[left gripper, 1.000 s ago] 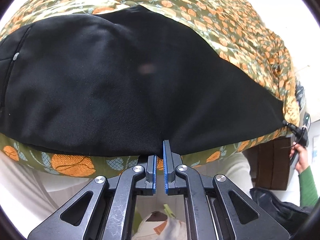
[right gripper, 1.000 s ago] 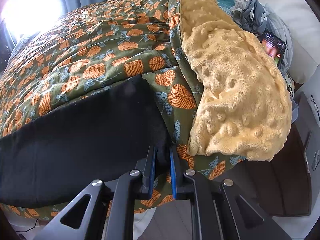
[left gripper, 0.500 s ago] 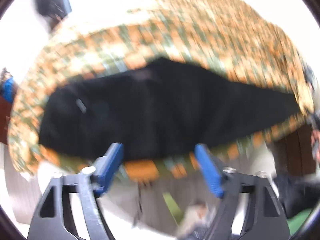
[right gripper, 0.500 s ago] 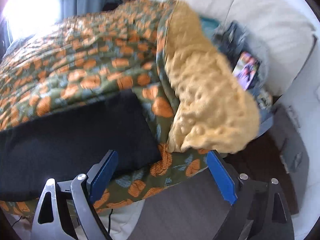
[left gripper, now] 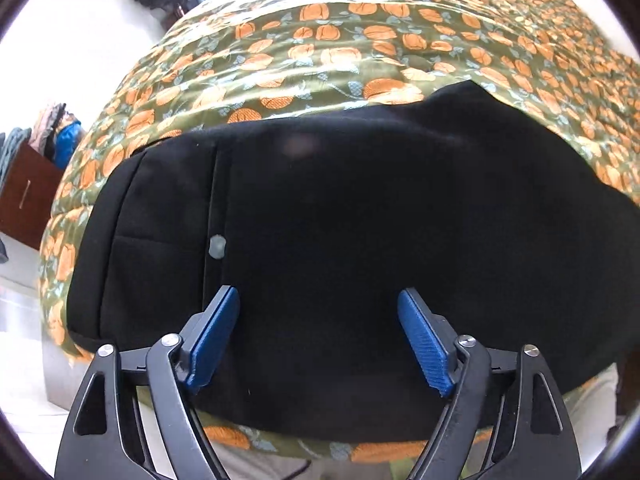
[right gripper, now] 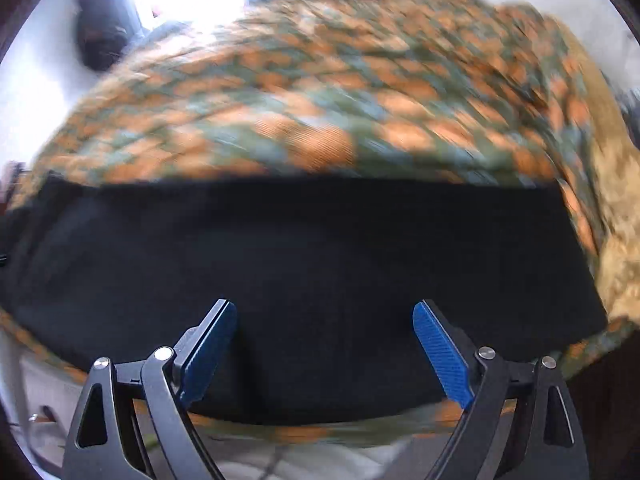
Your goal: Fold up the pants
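Black pants (left gripper: 360,220) lie flat and folded lengthwise on a bed's pumpkin-print quilt (left gripper: 340,52). In the left wrist view the waistband end with a pale button (left gripper: 218,246) is at the left. My left gripper (left gripper: 318,300) hovers over the waist part, jaws wide and closing slightly, blue pads clear of the cloth. The right wrist view is blurred by motion. There the pants (right gripper: 300,260) stretch across the frame, their leg end at the right. My right gripper (right gripper: 324,312) stands open above them, holding nothing.
The quilt (right gripper: 320,120) covers the bed. A yellow fleece blanket (right gripper: 616,208) lies past the leg end at the right. A brown wooden cabinet (left gripper: 24,200) with clothes on it stands left of the bed. The bed's near edge runs just below both grippers.
Both grippers were shut on the pants' near edge. They have let go, opened wide and swung over the cloth, the left toward the waist, the right along the legs.
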Demonstrator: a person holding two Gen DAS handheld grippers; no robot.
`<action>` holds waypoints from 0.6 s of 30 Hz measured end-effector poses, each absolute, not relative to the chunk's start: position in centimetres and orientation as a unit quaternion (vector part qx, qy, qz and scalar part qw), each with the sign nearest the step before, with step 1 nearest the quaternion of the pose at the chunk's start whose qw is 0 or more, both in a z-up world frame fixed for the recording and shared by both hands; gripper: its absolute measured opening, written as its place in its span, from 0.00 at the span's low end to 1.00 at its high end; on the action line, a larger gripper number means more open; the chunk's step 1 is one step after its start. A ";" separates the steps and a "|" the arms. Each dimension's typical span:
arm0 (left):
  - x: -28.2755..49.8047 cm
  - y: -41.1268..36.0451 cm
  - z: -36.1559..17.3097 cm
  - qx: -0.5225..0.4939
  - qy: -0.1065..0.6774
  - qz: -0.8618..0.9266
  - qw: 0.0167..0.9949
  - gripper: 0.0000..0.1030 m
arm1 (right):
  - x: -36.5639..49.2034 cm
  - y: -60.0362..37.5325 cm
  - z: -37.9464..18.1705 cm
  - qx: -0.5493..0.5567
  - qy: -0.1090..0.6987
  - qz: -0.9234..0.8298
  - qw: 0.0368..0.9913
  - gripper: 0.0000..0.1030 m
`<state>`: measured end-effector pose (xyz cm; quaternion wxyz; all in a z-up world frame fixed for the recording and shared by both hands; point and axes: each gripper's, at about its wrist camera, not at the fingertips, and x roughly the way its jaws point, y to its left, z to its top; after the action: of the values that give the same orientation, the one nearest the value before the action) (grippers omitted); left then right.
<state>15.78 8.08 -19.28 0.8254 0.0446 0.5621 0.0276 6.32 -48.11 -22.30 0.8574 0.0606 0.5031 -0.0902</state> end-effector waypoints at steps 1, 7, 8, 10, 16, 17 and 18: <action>15.5 8.1 -19.0 0.037 0.563 0.027 0.825 0.81 | 5.8 -50.2 -22.1 0.072 0.497 -0.113 0.857 0.87; 14.4 8.1 -16.6 -0.011 0.547 0.024 0.837 0.81 | 4.5 -60.5 -18.6 0.166 0.448 -0.102 0.872 0.86; 14.4 7.9 -16.2 -0.016 0.543 0.024 0.839 0.81 | 5.0 -61.1 -18.8 0.169 0.455 -0.094 0.869 0.86; 14.4 7.4 -15.4 -0.026 0.535 0.021 0.844 0.81 | 6.0 -62.4 -20.3 0.191 0.474 -0.072 0.856 0.83; 14.7 5.9 -14.7 -0.002 0.534 0.014 0.845 0.81 | 7.7 -63.5 -23.3 0.218 0.522 -0.028 0.824 0.72; 14.7 5.8 -14.6 -0.001 0.536 0.015 0.844 0.81 | 7.9 -63.5 -23.0 0.230 0.519 -0.002 0.823 0.72; 14.7 5.8 -14.8 -0.003 0.538 0.015 0.843 0.81 | 7.8 -63.5 -22.6 0.242 0.514 0.022 0.822 0.70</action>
<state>14.70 5.81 -14.78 0.8427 -0.0031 0.5382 0.0151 7.77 -63.51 -22.65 0.8224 0.2421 0.5144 0.0223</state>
